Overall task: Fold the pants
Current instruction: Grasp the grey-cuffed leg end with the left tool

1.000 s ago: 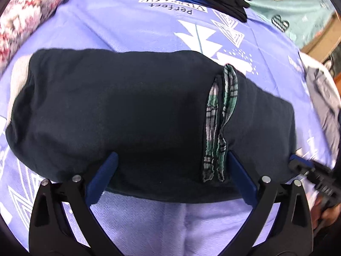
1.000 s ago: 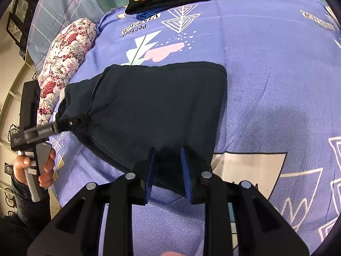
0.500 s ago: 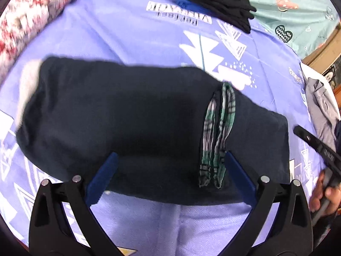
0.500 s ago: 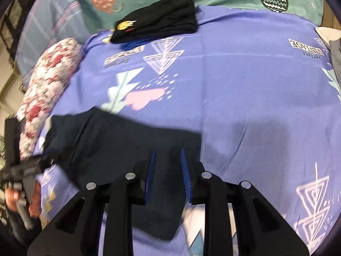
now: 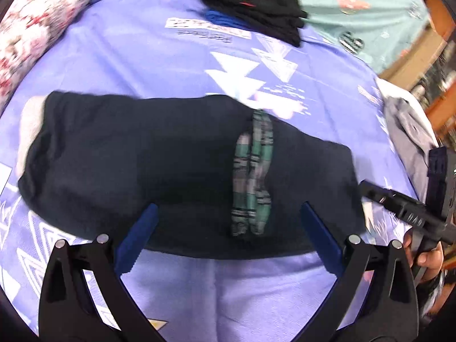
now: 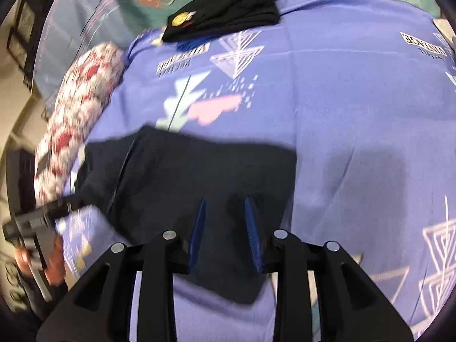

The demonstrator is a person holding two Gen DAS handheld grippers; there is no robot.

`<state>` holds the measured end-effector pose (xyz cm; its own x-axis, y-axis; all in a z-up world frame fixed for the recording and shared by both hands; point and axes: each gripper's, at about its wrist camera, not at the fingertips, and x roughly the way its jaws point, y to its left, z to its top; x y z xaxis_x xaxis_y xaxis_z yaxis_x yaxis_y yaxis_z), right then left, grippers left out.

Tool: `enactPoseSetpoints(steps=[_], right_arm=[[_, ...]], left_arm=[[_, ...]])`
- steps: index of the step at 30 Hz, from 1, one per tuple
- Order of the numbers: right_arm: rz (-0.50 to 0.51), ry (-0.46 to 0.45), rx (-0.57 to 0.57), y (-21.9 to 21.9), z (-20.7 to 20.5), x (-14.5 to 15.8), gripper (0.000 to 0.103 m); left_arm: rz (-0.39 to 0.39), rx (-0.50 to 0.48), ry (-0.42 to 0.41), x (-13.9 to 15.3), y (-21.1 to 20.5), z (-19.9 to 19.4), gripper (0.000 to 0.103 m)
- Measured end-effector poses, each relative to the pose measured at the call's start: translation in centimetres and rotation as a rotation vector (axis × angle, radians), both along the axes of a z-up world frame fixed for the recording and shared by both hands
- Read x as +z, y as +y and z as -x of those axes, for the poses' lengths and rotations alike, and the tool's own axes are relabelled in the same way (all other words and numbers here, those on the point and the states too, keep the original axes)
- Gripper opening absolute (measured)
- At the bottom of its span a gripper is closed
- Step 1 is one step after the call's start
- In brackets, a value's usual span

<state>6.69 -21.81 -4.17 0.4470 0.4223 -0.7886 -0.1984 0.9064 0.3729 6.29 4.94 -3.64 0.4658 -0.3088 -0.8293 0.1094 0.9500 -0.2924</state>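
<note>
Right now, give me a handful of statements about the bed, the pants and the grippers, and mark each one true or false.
1. The dark pants lie on a purple patterned bedsheet. True.
2. The left gripper has its jaws shut tight. False: they stand wide apart, clear of the cloth.
3. A green plaid strip shows on the pants. True.
4. The black folded clothes sit on top of the pants. False: they lie apart, at the sheet's far edge.
5. The floral pillow is plain white. False: it has red flowers.
</note>
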Motion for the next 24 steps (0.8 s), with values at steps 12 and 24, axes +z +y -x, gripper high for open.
enactPoseSetpoints(steps=[12, 24], right_arm=[[0.039, 0.014, 0.002, 0.1, 2.9, -1.6, 0.035], [0.056, -0.009, 0.000, 0.3, 3.1, -1.5, 0.053]], left_arm=[[-0.105, 0.060, 0.089, -3.5, -1.0, -1.1, 0.101], [-0.002, 0.063, 0.096, -2.7, -0.1, -0.8, 0.101]])
